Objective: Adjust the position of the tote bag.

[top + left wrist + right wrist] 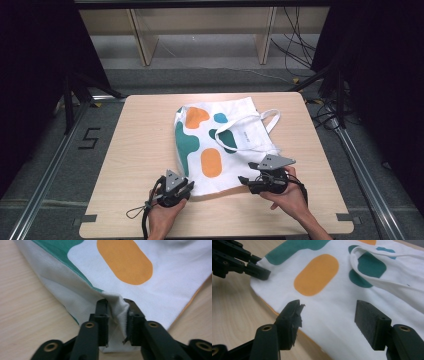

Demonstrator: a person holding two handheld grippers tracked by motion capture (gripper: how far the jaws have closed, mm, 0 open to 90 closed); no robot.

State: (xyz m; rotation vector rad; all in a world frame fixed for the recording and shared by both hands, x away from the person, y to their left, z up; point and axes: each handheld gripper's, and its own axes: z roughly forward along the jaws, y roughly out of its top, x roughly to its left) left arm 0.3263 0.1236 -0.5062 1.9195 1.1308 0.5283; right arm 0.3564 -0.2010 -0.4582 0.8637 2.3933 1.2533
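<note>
High view: white tote bag (220, 145) with teal and orange blobs lies flat mid-table (135, 150), handles toward the far right. Left gripper (187, 188) at the bag's near-left corner, right gripper (243, 180) at its near edge; both hands low, forearms entering from the near side.

Left gripper view: left gripper (116, 322) jaws pinch a bunched fold of the bag corner (117, 311).

Right gripper view: right gripper (328, 323) jaws spread wide above the bag's near edge (332, 307), holding nothing. Left gripper (259, 272) on the corner beyond.
</note>
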